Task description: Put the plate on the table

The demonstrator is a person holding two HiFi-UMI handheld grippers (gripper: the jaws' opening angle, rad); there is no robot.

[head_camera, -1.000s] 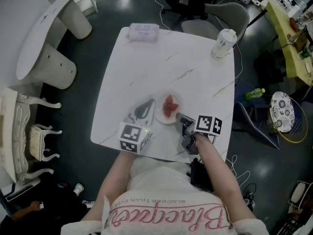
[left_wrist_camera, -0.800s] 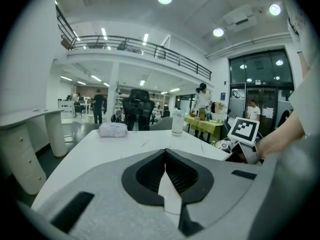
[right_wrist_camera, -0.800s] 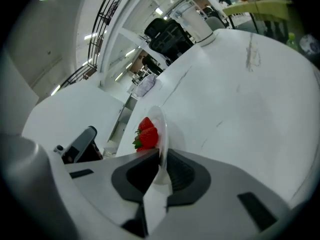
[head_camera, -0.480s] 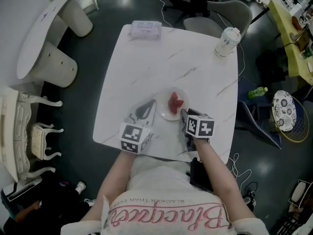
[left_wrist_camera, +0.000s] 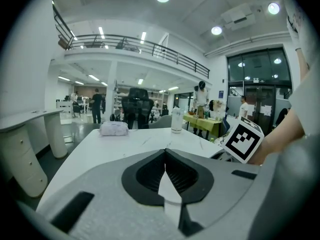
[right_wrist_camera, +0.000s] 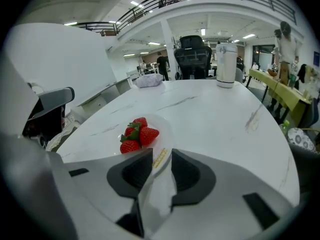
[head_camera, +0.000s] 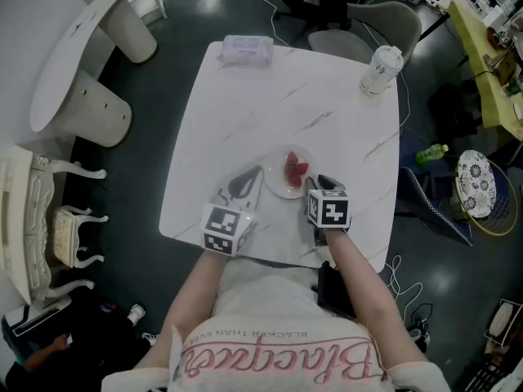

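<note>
A small clear plate with three strawberries sits at the near middle of the white marble table. My right gripper is shut on the plate's near right rim. In the right gripper view the rim runs between the jaws of the right gripper, with the strawberries just beyond. I cannot tell whether the held rim is lifted off the tabletop. My left gripper lies left of the plate. In its own view the left gripper is shut on nothing.
A wrapped tissue pack lies at the table's far left corner and a white lidded cup stands at the far right corner. A grey chair stands behind the table. The right gripper's marker cube shows in the left gripper view.
My right gripper has turned and shifted left behind the plate, still holding its rim. The plate has moved slightly farther onto the table. The left gripper has stayed put.
</note>
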